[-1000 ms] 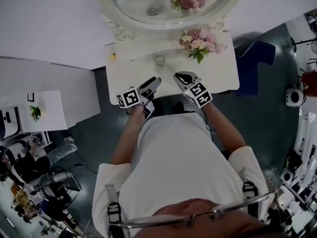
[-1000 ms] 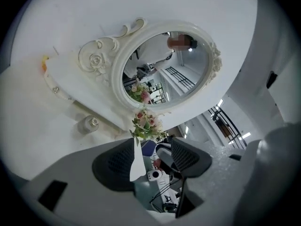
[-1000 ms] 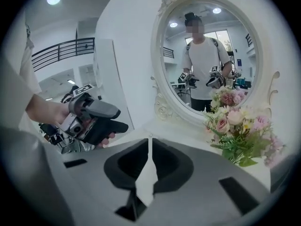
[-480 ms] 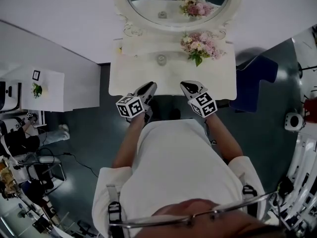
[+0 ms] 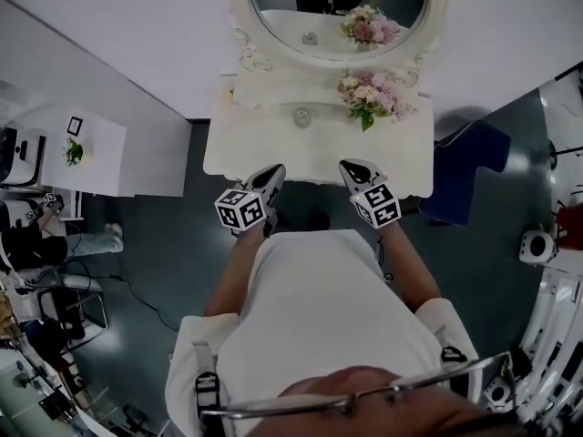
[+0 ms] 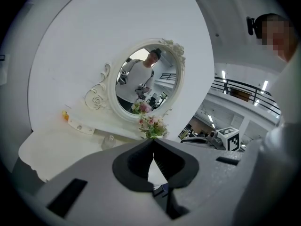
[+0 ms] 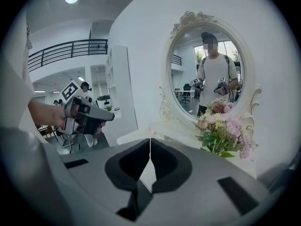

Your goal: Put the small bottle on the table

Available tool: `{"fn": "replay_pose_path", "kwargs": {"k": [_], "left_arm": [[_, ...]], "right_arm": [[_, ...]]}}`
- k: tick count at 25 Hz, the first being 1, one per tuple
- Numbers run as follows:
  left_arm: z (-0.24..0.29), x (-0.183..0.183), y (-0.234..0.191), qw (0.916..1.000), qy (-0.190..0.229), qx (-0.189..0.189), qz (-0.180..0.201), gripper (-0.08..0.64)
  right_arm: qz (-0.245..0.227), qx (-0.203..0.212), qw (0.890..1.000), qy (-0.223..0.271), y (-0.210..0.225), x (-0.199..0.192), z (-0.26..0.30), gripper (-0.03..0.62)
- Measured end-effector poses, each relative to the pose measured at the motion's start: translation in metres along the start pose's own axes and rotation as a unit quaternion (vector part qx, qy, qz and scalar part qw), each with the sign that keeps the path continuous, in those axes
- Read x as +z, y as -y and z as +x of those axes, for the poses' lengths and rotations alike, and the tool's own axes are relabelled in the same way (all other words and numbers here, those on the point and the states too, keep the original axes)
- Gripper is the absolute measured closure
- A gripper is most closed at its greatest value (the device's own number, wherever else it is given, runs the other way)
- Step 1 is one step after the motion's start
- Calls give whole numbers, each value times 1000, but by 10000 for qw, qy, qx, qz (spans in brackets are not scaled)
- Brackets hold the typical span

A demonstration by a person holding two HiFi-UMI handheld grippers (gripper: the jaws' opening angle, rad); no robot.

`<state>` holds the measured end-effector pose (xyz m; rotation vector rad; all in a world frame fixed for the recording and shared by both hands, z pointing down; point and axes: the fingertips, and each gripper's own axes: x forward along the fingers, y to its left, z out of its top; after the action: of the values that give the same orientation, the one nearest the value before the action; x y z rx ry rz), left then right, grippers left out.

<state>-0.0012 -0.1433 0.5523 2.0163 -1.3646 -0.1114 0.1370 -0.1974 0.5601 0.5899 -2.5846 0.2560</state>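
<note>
The small clear bottle (image 5: 301, 116) stands upright on the white dressing table (image 5: 255, 144), in front of the oval mirror (image 5: 337, 12); in the left gripper view the bottle (image 6: 109, 141) shows left of my jaws. My left gripper (image 5: 276, 169) is at the table's front edge, shut with nothing between its jaws (image 6: 153, 142). My right gripper (image 5: 349, 166) is level with it, also shut and empty (image 7: 150, 140). Both are well short of the bottle.
A pink and white bouquet (image 5: 373, 94) stands right of the bottle. A small yellow thing (image 5: 232, 92) is on the back left ledge. A white cabinet (image 5: 100, 153) stands to the left and a dark blue seat (image 5: 474, 157) to the right.
Both grippers have drawn back from over the tabletop to its front edge. The left jaws have gone from open to shut, with nothing in them. The bottle has stayed in place.
</note>
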Motion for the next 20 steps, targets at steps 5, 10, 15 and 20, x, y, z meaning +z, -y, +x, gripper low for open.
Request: {"fn": "replay_pose_path", "kwargs": {"k": [5,10,15,20], "left_arm": [[-3,6,4,9997,49,-131,188,555],[-10,15,0,9992,133,-245,281,555],[-16,21,-11,9995,99,-196,238,557],[-20,22,-19,9997,98,-176,158,555]], "right_arm": [[14,-130,9999,17,1,4,-2,581],[206,-261,9993,179,-1,14,-4,581],[347,-283,9983,387,-2,29,-1,586],[247,-263,9986,385,-8,33,3,586]]}}
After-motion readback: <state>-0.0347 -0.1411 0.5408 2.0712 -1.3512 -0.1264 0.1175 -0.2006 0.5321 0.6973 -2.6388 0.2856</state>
